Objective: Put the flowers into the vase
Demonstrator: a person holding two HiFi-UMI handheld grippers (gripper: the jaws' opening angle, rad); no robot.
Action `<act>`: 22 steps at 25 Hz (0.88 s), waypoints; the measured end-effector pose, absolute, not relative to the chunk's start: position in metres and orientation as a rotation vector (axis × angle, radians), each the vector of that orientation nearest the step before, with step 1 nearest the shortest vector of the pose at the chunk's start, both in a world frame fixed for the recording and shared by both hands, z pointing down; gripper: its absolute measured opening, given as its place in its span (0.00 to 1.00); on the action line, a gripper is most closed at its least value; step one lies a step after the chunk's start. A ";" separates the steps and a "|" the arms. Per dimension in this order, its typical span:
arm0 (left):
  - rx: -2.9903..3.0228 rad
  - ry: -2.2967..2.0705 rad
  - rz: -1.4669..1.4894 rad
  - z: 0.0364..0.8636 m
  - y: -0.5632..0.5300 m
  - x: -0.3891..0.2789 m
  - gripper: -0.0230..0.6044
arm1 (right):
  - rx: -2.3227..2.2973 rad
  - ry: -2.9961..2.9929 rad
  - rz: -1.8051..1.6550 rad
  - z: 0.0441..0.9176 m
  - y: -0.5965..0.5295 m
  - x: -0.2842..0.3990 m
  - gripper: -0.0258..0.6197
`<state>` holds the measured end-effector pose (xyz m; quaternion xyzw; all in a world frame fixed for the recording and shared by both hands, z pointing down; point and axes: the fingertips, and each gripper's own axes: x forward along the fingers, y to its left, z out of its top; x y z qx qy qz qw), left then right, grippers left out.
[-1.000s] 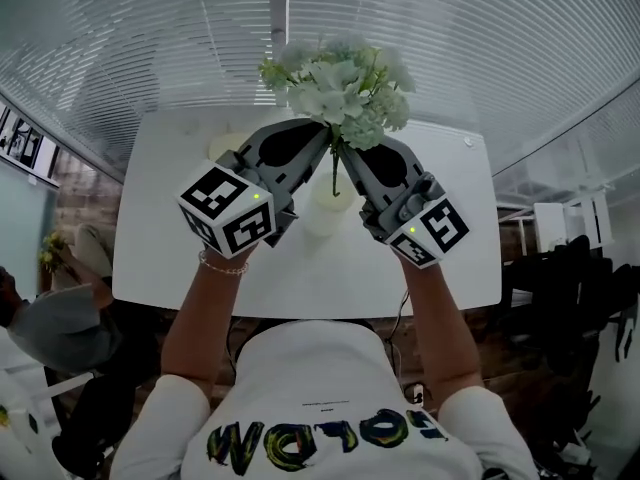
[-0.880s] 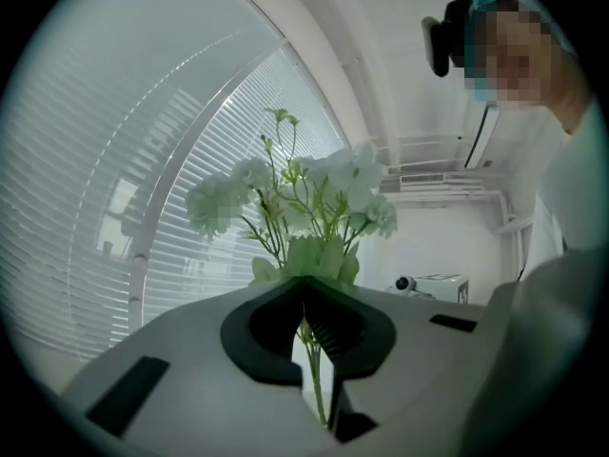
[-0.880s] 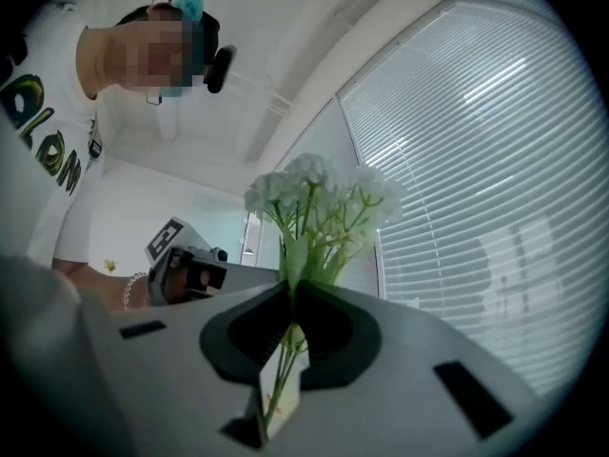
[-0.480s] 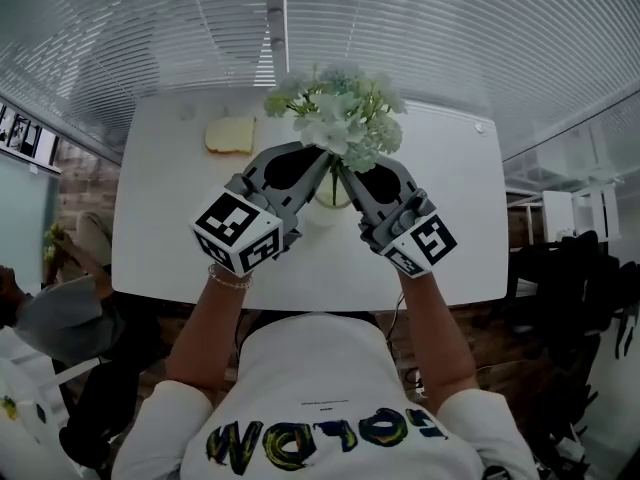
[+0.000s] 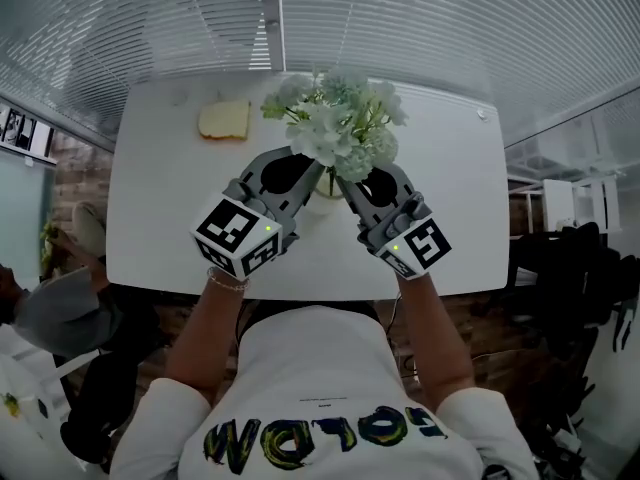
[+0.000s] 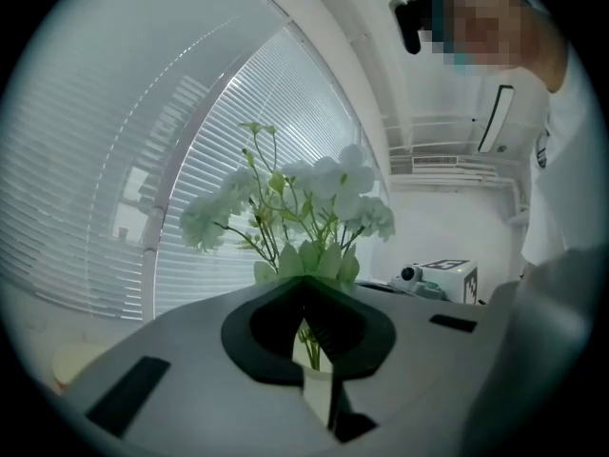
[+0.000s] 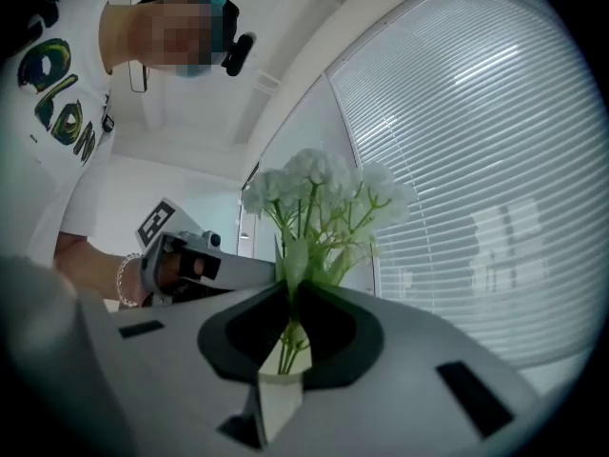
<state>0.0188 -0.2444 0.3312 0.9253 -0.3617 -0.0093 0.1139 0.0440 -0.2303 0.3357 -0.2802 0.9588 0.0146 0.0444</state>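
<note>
A bunch of pale white-green flowers (image 5: pixel 338 123) stands upright between my two grippers over a white table (image 5: pixel 150 198). My left gripper (image 5: pixel 320 171) is shut on the stems from the left. My right gripper (image 5: pixel 346 180) has the stems pinched from the right, and its jaws are opening. The pale vase (image 5: pixel 328 188) sits right under the tips, mostly hidden. In the left gripper view the stems (image 6: pixel 311 343) run down into the vase (image 6: pixel 319 395) below my left gripper (image 6: pixel 304 279). The right gripper view shows the same: blooms (image 7: pixel 319 184), my right gripper (image 7: pixel 287 288), the vase (image 7: pixel 278 400).
A yellow sponge-like block (image 5: pixel 224 120) lies at the table's far left. Window blinds (image 5: pixel 420 28) run behind the table. A seated person (image 5: pixel 45 313) is off the table's left side, and dark chairs (image 5: pixel 570 268) stand to the right.
Both grippers have come down together with the flowers. The stems now reach into the vase, which the gripper tips mostly cover.
</note>
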 end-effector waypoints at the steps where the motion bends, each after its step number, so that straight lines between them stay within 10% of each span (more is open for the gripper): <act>1: 2.704 -1.065 -0.030 0.332 -0.245 0.018 0.06 | -0.860 2.935 0.037 0.336 -0.231 0.044 0.12; 6: 2.644 -1.114 -0.007 0.332 -0.239 0.008 0.15 | -0.970 2.965 -0.008 0.327 -0.229 0.055 0.31; 22: 2.507 -1.312 -0.019 0.307 -0.166 -0.012 0.09 | -1.251 2.963 -0.262 0.300 -0.167 0.104 0.24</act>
